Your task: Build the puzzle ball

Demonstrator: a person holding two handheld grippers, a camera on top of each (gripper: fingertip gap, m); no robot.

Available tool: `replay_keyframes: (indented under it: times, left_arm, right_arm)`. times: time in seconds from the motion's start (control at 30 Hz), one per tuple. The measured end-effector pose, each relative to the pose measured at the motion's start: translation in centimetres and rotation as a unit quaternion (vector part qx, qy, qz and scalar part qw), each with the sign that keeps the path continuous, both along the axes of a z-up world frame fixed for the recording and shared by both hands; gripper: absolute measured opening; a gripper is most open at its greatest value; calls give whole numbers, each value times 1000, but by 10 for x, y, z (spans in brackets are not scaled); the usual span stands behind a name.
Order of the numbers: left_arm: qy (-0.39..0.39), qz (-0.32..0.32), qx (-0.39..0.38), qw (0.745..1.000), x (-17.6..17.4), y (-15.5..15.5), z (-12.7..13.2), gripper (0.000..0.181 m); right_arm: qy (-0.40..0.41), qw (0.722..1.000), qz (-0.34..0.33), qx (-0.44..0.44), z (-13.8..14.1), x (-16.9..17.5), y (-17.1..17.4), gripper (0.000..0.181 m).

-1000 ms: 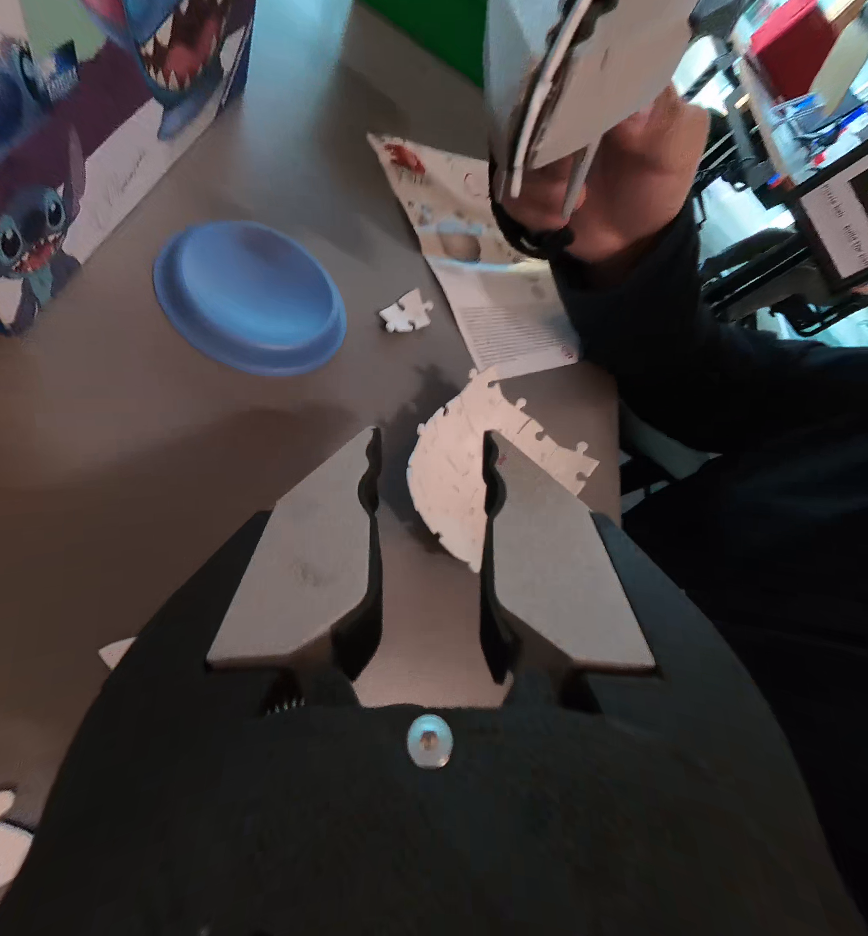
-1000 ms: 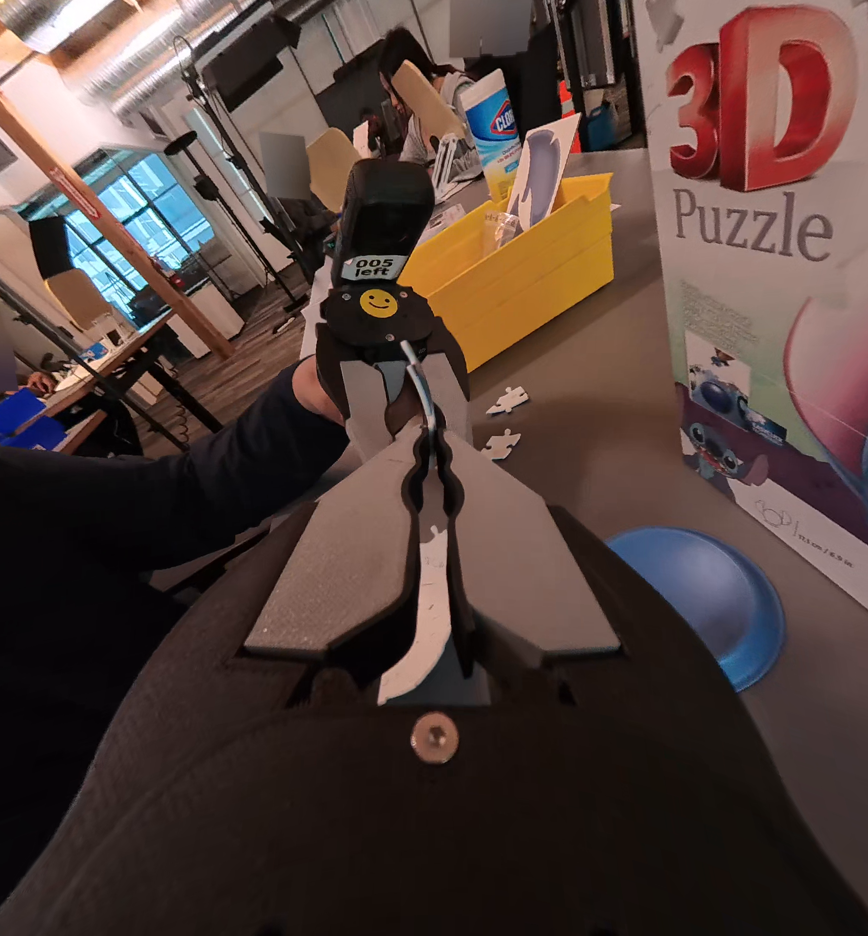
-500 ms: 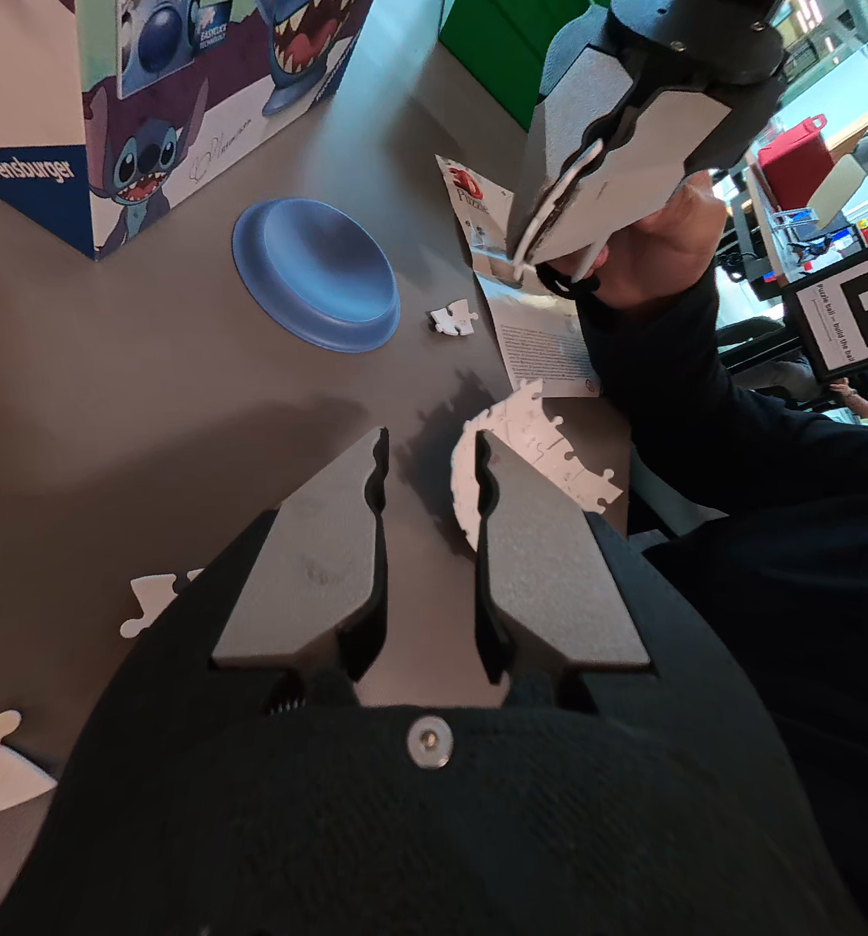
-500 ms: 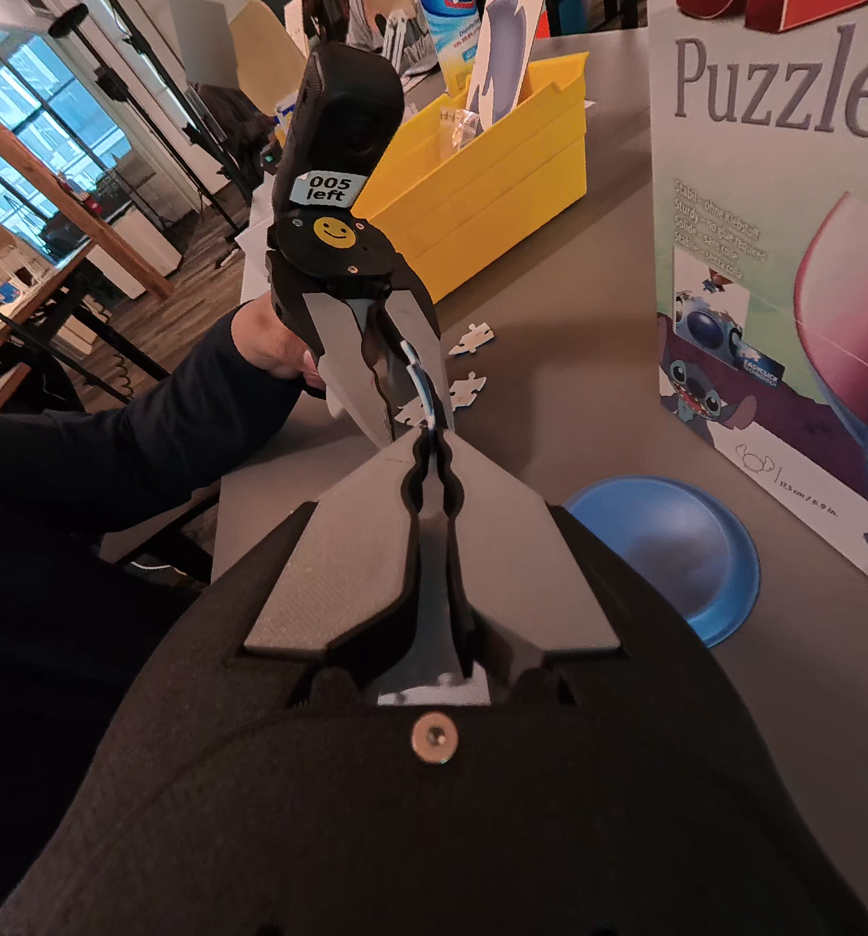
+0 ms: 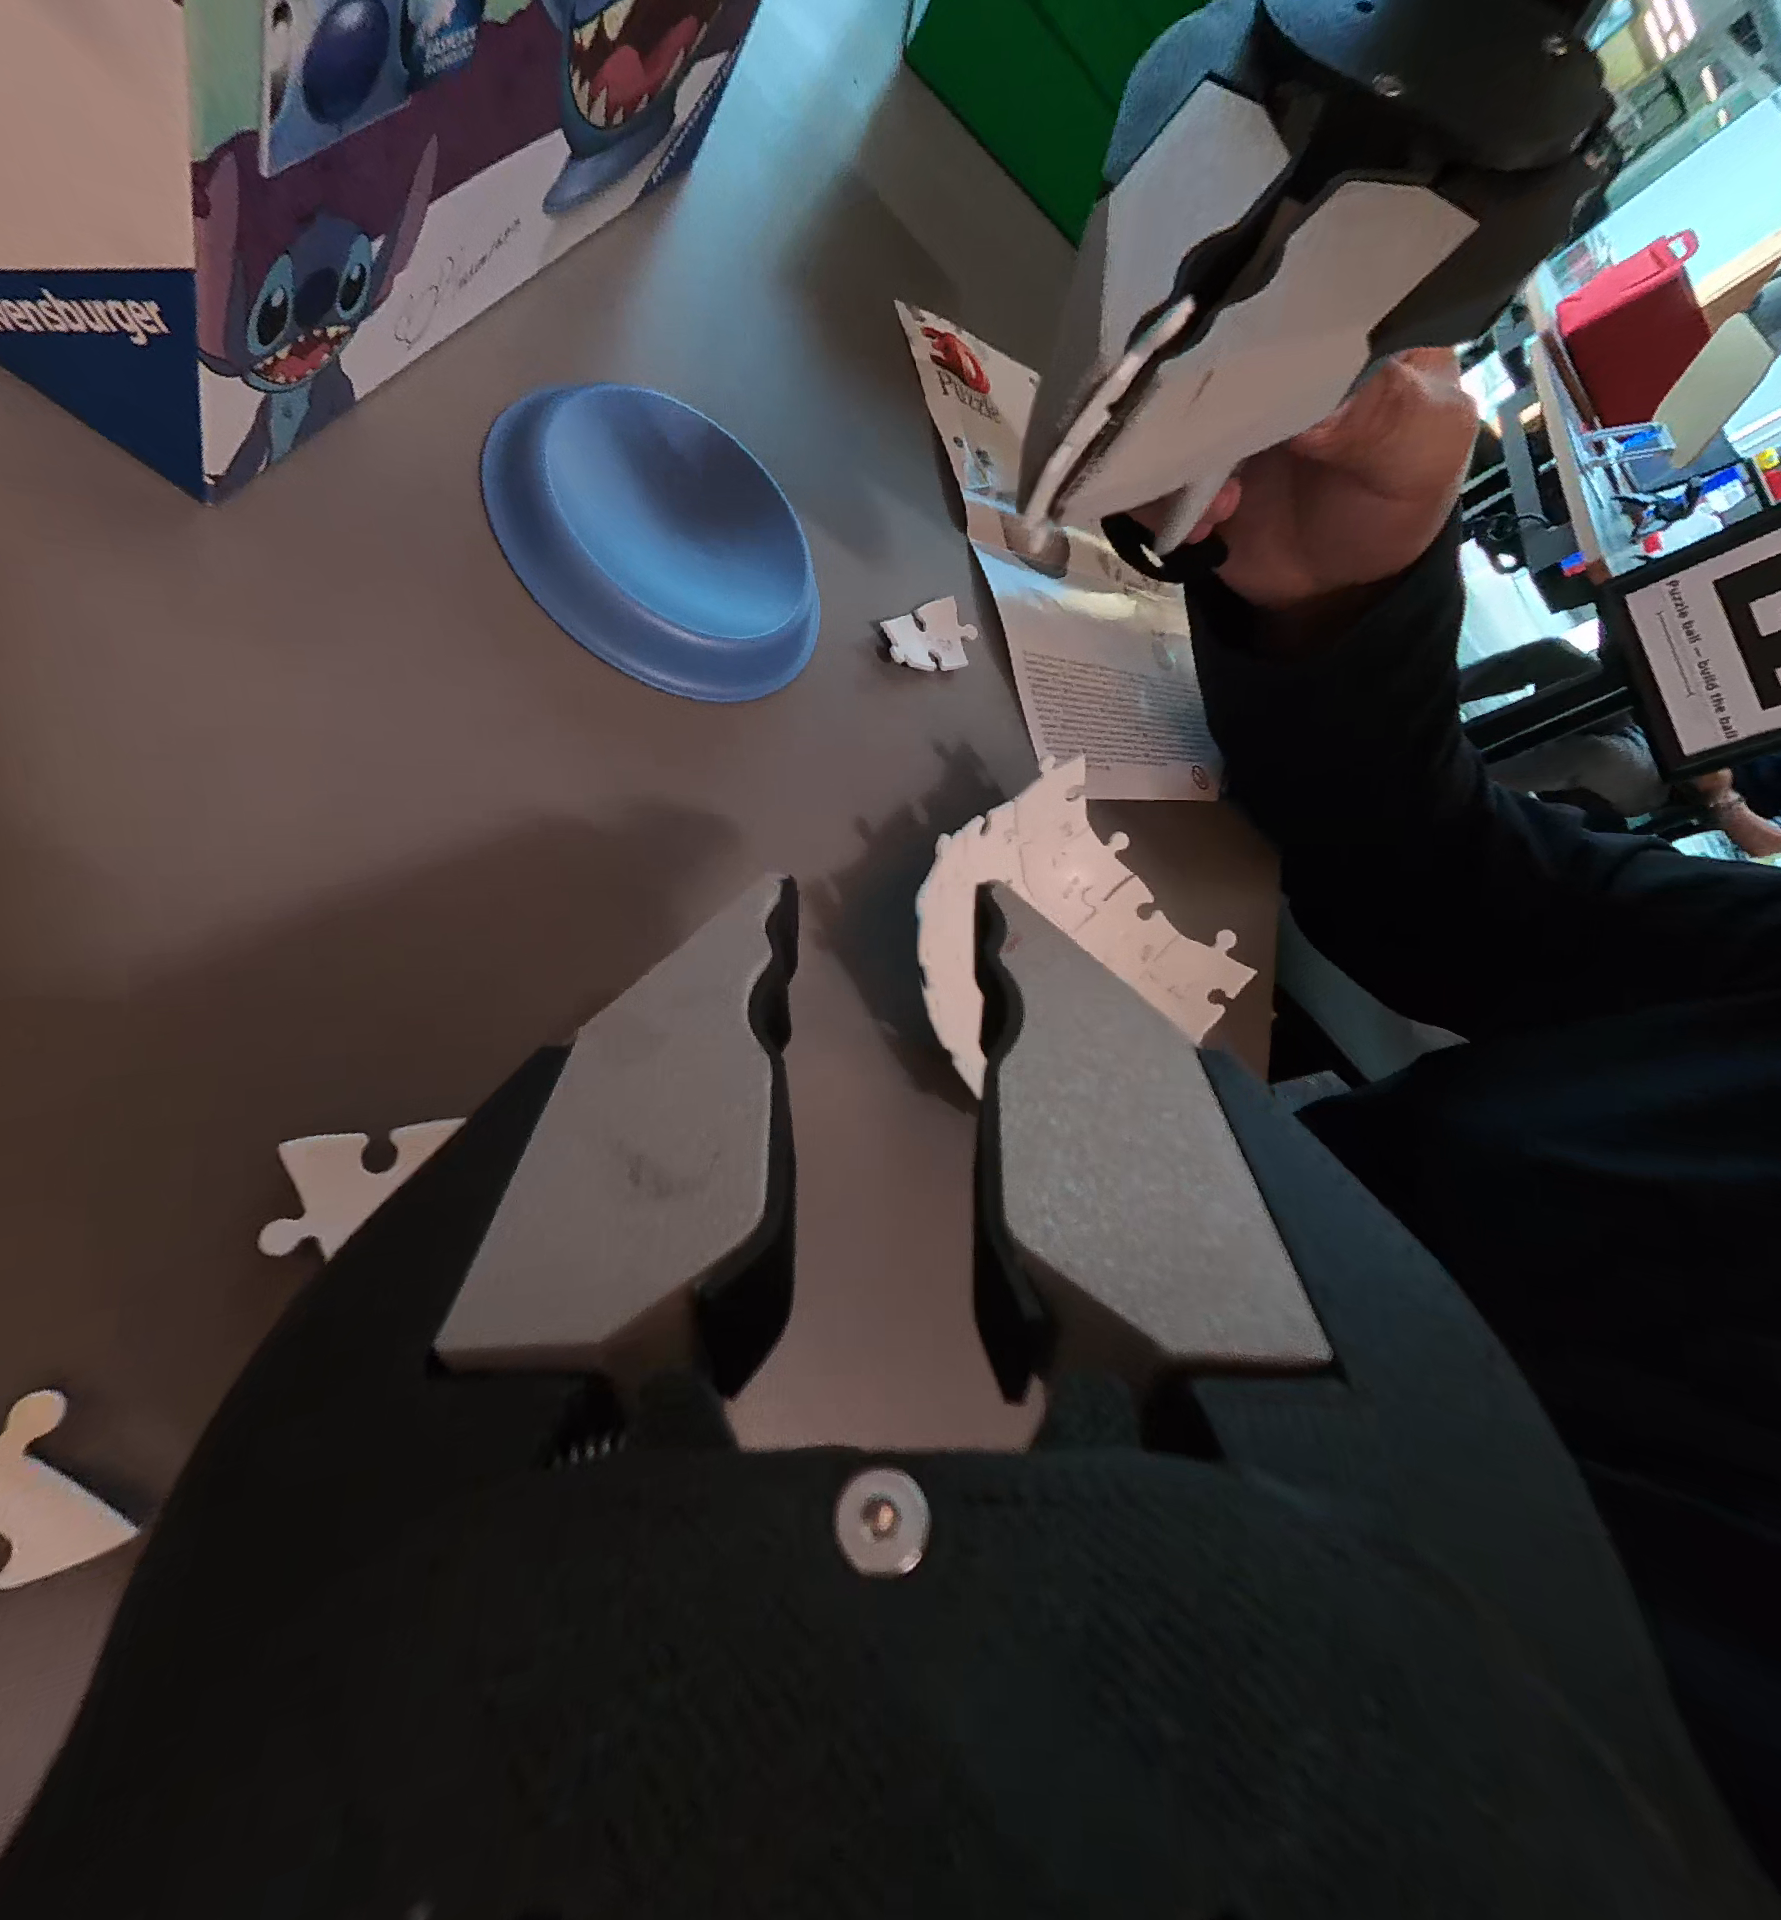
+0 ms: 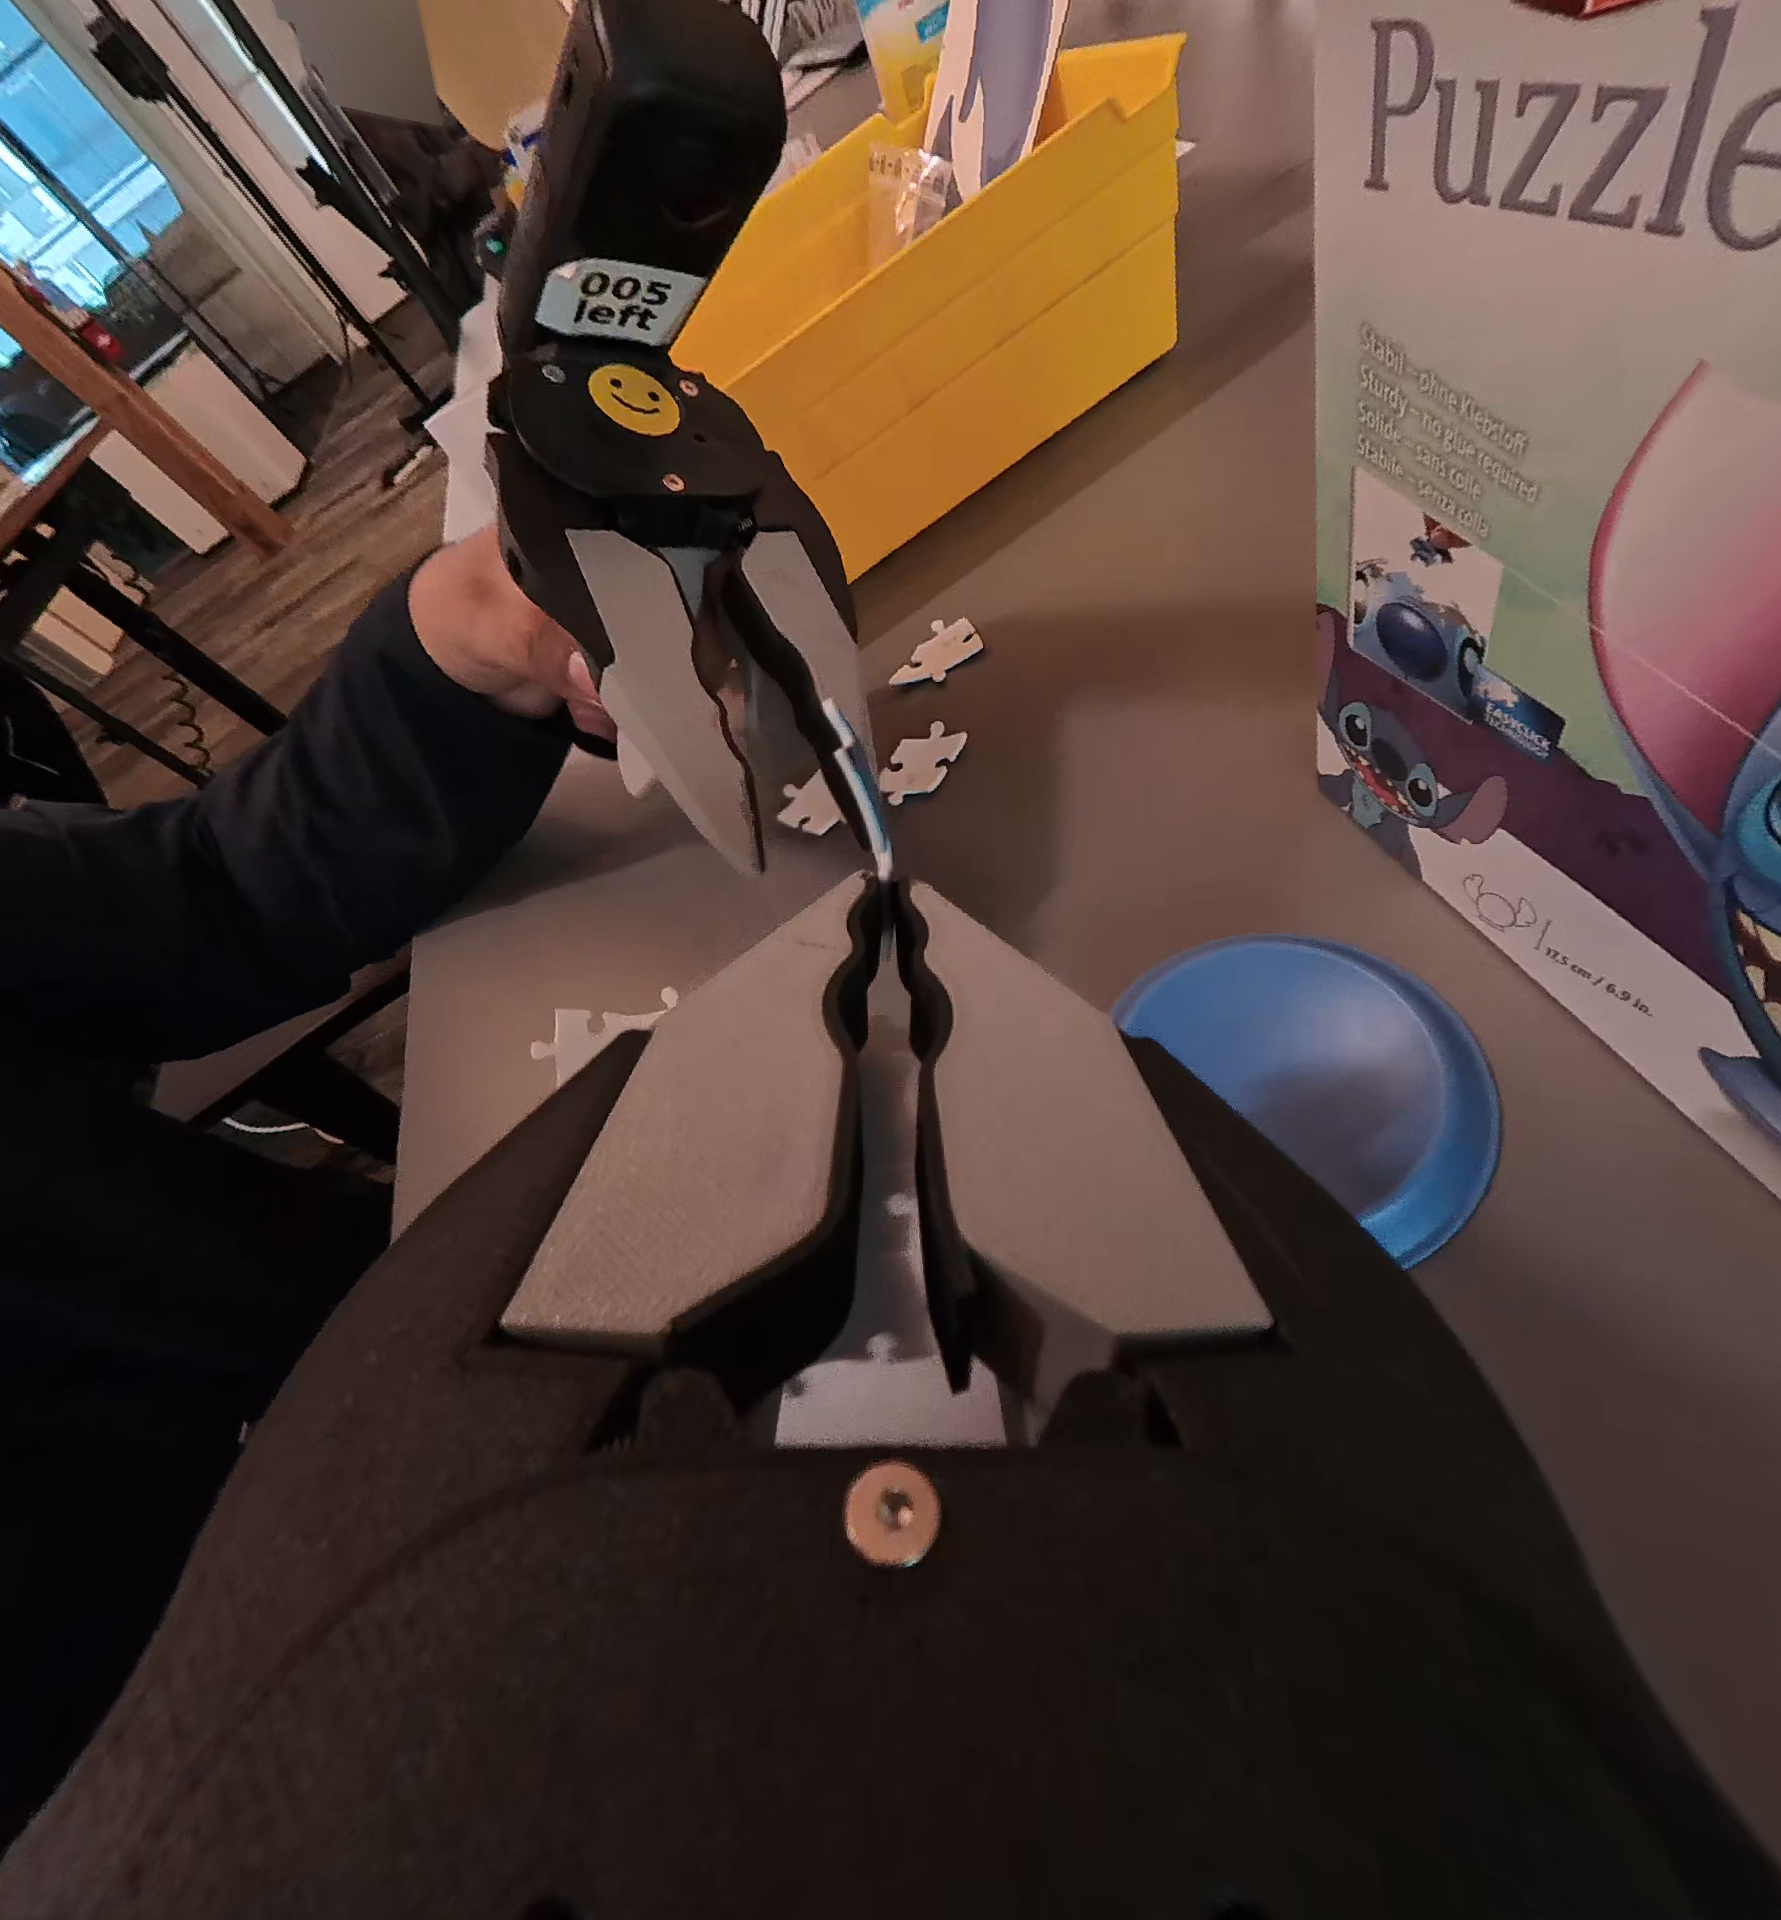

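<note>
Gripping hard, the right gripper has its fingers pressed together on a thin curved puzzle strip. The strip runs white down the slot between them and pokes out past the tips with a blue-and-white edge. That edge rises alongside one finger of the left gripper, possibly touching it, though the angle is too poor to be sure. The left gripper's fingers are spread with nothing between them. Just beyond its right finger an assembled white arc of pieces sits on the grey table near the edge. Loose white pieces lie to the left. Farther on are the paper leaflet and the blue dish-shaped stand, then the puzzle box and, farthest back, a yellow bin.
</note>
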State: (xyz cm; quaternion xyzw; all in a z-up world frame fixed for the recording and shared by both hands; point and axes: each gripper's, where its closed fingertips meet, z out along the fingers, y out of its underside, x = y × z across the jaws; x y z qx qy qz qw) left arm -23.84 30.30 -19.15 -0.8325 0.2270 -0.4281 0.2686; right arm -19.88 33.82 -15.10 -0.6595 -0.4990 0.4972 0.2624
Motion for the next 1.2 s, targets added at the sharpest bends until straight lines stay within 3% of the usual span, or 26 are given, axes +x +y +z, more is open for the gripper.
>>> replay_keyframes:
  times: [0.2, 0.43, 0.6, 0.9, 1.2]
  left_arm:
    - [17, -2, 13, 1000, 1, -4, 2, 32]
    - [39, -22, -1, 999, 20, -6, -18, 34]
    - [63, -29, -11, 998, 23, -10, -29, 36]
    - [33, -33, -31, 998, 25, -32, -31, 36]
    - [29, -35, -50, 998, 26, -55, -38, 14]
  right_arm:
    - [-47, 999, 13, 15, -14, 5, -2, 0]
    - [-78, 996, 18, 24, -26, 5, -4, 0]
    - [-69, 997, 11, 21, -22, 5, -1, 0]
    - [-64, 998, 7, 13, -19, 9, 1, 0]
    - [-56, 998, 5, 12, -13, 13, 1, 0]
